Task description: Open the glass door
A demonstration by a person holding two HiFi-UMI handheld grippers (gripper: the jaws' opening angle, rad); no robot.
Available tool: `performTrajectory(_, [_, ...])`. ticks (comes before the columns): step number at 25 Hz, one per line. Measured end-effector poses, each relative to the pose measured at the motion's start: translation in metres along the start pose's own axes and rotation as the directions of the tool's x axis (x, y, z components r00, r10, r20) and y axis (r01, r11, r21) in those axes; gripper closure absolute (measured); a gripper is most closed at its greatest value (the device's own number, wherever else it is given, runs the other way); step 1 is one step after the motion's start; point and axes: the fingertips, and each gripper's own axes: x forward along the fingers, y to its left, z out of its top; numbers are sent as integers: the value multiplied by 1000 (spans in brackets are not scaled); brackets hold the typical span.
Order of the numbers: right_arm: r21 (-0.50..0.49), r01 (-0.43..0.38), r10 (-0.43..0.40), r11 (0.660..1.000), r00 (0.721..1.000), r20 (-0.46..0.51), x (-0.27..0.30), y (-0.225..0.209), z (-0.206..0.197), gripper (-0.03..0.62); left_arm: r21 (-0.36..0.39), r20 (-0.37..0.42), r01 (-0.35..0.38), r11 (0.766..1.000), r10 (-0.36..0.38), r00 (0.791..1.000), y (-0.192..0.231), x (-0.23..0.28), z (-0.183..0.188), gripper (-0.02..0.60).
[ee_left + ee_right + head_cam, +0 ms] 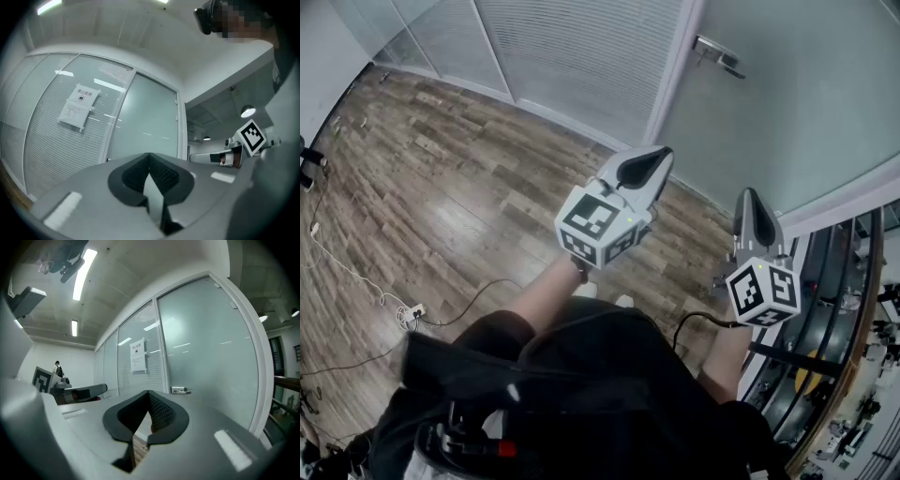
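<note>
Right gripper (pixel 149 399) shut; notice (pixel 137 356) outside head view

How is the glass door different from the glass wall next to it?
The glass door has a metal handle; the glass wall has none. The glass wall shows thin stripes and carries a paper notice; the glass door is plain and frosted. Both are glass in white frames.

- The left gripper (pixel 649 161) and the right gripper (pixel 751 204) are held out side by side, both pointing toward the frosted glass door (pixel 806 103).
- The door's metal handle (pixel 718 54) is well apart from both.
- White cables (pixel 356 272) trail across the wood floor (pixel 459 187) on the left.
</note>
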Motion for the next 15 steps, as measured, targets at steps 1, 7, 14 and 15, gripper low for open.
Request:
performTrajectory(1, [-2,1,-1,1000,1000,3,1,0,1,592,2,4,6,1000,-6,1000,0,2,1,580])
performTrajectory(7, [-3,-13,13,1000,1000,-1,9,4,-7,592,2,8,-1,1000,1,1000,9,-2,-1,580])
performTrajectory(14, [11,-75,75,997,997,-11,14,15,-12,592,6,2,-33,999,33,999,12,-8,-1,580])
performTrajectory(15, [17,-86,86,996,996,-8,16,15,-13,592,4,0,-37,999,37,999,12,-8,-3,580])
